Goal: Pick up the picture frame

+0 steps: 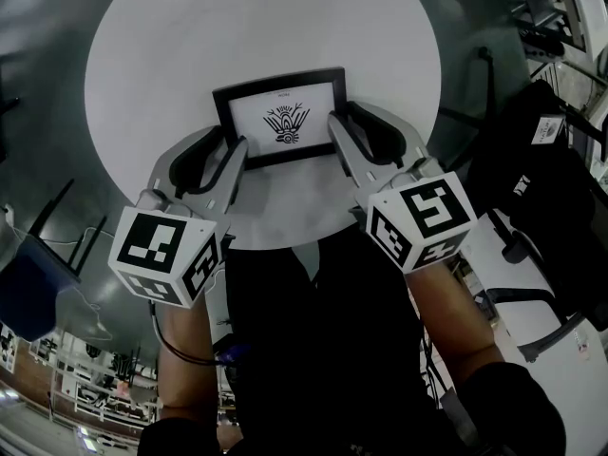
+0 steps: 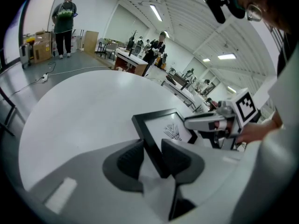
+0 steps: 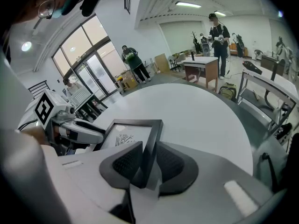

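A black picture frame with a white mat and a small black drawing sits on the round white table. My left gripper straddles the frame's left side bar. The inner pad rests against the bar, while a thin gap shows at the outer pad. My right gripper straddles the right side bar, and both its pads press on it. Each gripper also shows across the frame in the other's view: the right gripper and the left gripper.
The table's near edge lies just below the grippers, over my dark clothing. Black chairs and bags stand to the right of the table. People and desks stand far off in the hall.
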A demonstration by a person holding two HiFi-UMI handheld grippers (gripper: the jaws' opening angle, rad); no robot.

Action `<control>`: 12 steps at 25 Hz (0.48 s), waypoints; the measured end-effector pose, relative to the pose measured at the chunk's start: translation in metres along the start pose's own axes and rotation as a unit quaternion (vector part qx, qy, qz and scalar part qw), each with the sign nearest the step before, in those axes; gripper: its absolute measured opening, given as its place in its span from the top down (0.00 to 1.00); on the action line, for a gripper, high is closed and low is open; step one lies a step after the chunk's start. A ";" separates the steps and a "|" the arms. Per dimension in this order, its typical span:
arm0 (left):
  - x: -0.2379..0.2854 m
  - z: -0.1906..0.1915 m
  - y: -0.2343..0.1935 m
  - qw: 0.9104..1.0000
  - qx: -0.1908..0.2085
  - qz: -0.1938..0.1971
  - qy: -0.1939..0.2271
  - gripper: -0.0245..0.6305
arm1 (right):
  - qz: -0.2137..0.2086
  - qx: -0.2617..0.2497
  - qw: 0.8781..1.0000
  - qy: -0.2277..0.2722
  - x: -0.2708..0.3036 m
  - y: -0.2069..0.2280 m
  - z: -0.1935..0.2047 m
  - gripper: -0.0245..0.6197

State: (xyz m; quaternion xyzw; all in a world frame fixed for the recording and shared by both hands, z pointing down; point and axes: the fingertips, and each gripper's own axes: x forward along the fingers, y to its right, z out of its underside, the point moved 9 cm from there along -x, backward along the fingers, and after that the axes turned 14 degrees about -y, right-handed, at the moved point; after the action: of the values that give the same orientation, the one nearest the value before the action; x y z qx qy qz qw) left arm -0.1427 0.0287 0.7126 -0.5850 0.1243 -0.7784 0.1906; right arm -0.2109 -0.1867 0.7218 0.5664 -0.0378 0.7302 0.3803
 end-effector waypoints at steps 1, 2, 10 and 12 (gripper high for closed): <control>-0.001 0.000 0.001 1.000 0.001 -0.002 0.000 0.78 | 0.000 -0.001 1.000 0.001 -0.001 0.000 0.000 0.82; -0.001 -0.001 0.001 1.000 0.001 -0.003 0.001 0.78 | 0.001 -0.002 1.000 0.002 -0.001 0.000 0.000 0.82; 0.000 -0.002 0.001 1.000 -0.006 -0.009 -0.001 0.79 | 0.005 -0.001 1.000 0.002 -0.001 -0.001 0.001 0.82; 0.001 -0.002 0.001 1.000 -0.006 -0.012 -0.002 0.80 | 0.006 -0.001 1.000 0.002 -0.001 -0.002 0.002 0.82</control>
State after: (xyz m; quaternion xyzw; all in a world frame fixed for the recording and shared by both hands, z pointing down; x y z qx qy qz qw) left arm -0.1442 0.0272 0.7124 -0.5895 0.1215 -0.7786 0.1778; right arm -0.2086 -0.1870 0.7208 0.5646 -0.0416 0.7335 0.3761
